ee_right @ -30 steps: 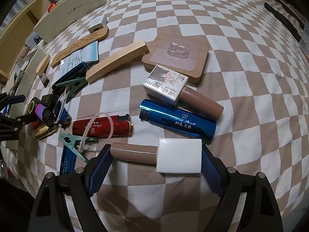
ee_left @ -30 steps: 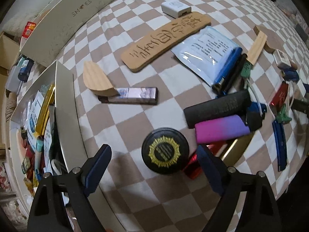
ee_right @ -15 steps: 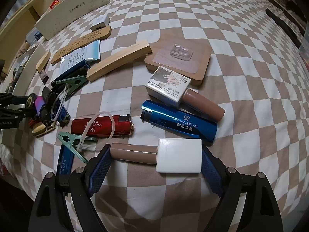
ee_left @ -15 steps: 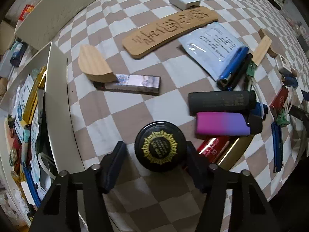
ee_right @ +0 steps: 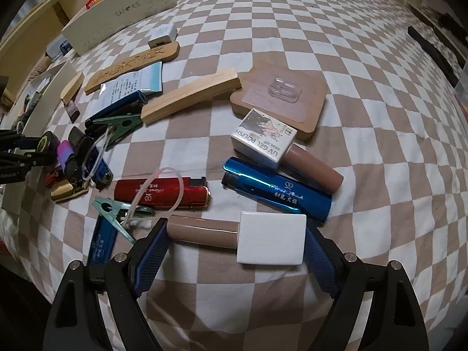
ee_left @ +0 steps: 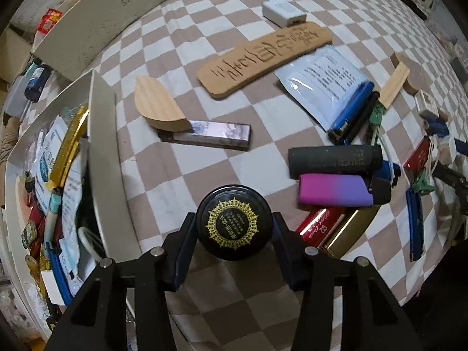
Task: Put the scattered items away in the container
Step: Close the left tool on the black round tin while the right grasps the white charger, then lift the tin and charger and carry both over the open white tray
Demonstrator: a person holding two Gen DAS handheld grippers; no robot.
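Round tin: black tin [ee_left: 232, 223] with a gold sun-like ring on its lid, sitting on the checked cloth [ee_left: 181, 67] just beside the white box.
Left gripper: the left gripper [ee_left: 231, 235] points straight down and its jaws have just been closing — now both blue pads press the sides of the round tin.
Container: the white box [ee_left: 103, 158] lies to the left of the tin in the left view; it already holds packets, a gold stick and other small bits.
Right gripper: the right gripper [ee_right: 235, 244] has its jaws wide, one at each end of a nail polish bottle [ee_right: 237, 232] with a brown body and a white square cap. The pads touch or nearly touch its ends; I cannot tell if they squeeze it.
Near the tin: a pink and purple lighter [ee_left: 336, 194] and a black tube [ee_left: 335, 161] lie to the right, touching each other. A red lighter [ee_left: 320, 226] and a gold thing [ee_left: 349, 229] lie just beside the tin, partly under the right finger.
Farther up: a half-round wood piece [ee_left: 158, 108] rests on one end of a long dark bar [ee_left: 210, 136].
By the bottle: a shiny blue lighter [ee_right: 278, 194] lies just behind it — and a second nail polish bottle [ee_right: 278, 149] sits behind that.
Green clip: one green clip [ee_right: 117, 212] lies to the bottle's left, with a clear loop over another red lighter [ee_right: 162, 193].
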